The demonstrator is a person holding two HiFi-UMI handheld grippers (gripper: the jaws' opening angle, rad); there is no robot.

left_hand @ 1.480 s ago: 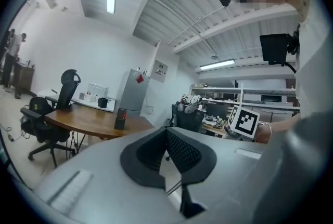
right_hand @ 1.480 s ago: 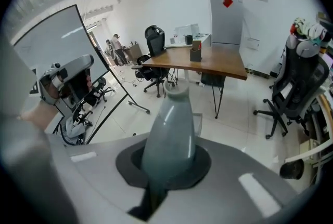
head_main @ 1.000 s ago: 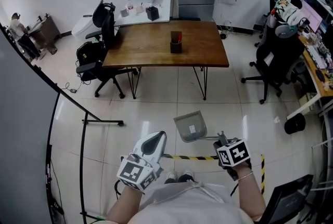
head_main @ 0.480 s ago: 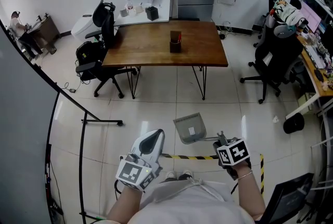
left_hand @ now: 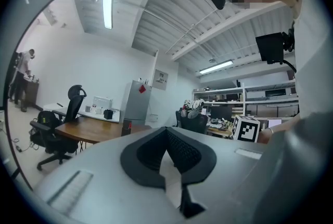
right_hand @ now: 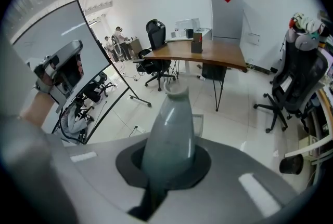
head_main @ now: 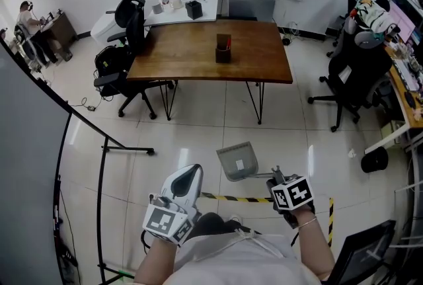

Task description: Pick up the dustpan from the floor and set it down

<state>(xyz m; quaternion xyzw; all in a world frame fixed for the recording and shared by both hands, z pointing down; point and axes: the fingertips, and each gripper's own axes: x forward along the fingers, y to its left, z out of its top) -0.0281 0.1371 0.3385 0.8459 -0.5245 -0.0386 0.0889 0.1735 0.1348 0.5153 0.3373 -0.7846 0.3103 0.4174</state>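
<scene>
- Right gripper [head_main: 274,179]: jaws clamped on the grey handle [right_hand: 170,134] of the dustpan [head_main: 238,161], pointing steeply down.
- Dustpan: the pan sits just beyond the striped floor tape [head_main: 228,198], mouth facing away from the person. Whether it touches the floor [head_main: 198,138] cannot be told.
- Left gripper [head_main: 190,179]: jaws together, nothing between them, over the tape's left end.
- Recommendation: lower slowly until the pan's base lies flat beyond the tape. Keep the grip square so the pan cannot swing, and part the jaws only once it rests steady.
</scene>
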